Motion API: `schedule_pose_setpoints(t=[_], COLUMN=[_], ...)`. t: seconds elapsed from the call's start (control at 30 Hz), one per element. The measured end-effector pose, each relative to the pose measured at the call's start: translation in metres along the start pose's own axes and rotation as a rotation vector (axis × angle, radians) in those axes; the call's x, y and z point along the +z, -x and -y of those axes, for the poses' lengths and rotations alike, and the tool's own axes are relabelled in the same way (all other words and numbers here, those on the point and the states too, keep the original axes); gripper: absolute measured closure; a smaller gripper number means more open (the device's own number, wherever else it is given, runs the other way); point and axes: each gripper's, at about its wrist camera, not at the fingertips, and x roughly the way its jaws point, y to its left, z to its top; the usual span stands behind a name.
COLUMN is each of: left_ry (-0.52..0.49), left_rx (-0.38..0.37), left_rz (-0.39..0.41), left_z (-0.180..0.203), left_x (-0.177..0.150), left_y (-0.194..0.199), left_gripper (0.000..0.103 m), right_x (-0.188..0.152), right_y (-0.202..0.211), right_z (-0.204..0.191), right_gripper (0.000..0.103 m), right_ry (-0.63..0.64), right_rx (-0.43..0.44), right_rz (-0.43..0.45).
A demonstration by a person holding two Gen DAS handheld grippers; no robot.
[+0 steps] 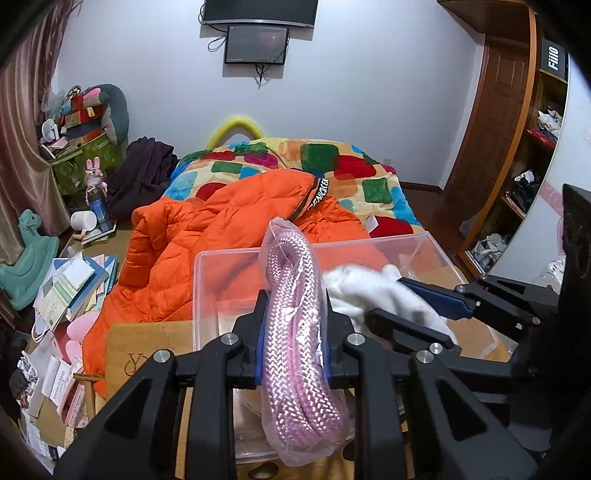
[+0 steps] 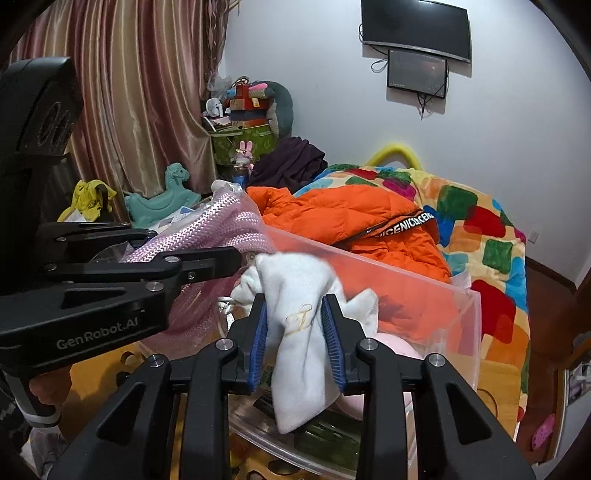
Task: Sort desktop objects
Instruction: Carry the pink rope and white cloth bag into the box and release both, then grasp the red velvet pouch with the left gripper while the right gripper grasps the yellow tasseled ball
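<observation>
- The left tool [image 1: 291, 325] is clamped tight on a pink braided rope in a clear bag [image 1: 295, 321], which stands up between its jaws and droops toward the camera.
- The right tool [image 2: 301, 332] has a white cloth [image 2: 299, 317] between its blue pads [image 2: 334, 339]; the jaws stand narrow, and whether they press the cloth I cannot tell.
- Both tools hang over a clear plastic bin [image 1: 229, 291], just ahead of and below them; the bin rests on a cardboard box [image 1: 147, 350].
- Past the bin lies an orange puffer jacket [image 1: 207, 240] on a bed with a bright patchwork blanket [image 1: 332, 170].
- Left of the left tool, loose papers and books [image 1: 70, 284] crowd a low surface, beside a teal rocking horse [image 1: 26, 258] and a curtain [image 2: 147, 92].
- On the far wall hang two dark screens [image 1: 258, 22]; to the right stand a wooden door [image 1: 495, 122] and shelves [image 1: 532, 184].
</observation>
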Motion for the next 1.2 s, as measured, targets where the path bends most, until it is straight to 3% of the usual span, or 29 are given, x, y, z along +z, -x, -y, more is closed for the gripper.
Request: schedule_pose_setpoints(t=[0.2, 0.53, 0.8, 1.2], left_ry=[-0.010, -0.030, -0.038, -0.059], left_rx=[0.013, 0.024, 0.040, 0.074], left_rz=[0.013, 0.058, 0.085, 0.073], left_z=[0.002, 0.011, 0.014, 0.013], left_x=[0.004, 0.003, -0.003, -0.044], left_y=[0.008, 0.036, 0.059, 0.076], left_gripper=[0.082, 0.070, 0.064, 0.048], right_x=[0.004, -0.007, -0.031, -0.067], right_y=[0.017, 0.052, 0.069, 0.070], right_z=[-0.001, -0.006, -0.010, -0.014], right_gripper=[0.075, 0.074, 0.066, 0.066], right_ry=[0.000, -0.003, -0.028, -0.081], right_rx=[-0.012, -0.023, -0.027, -0.010], right_rz=[0.039, 0.070, 0.064, 0.020])
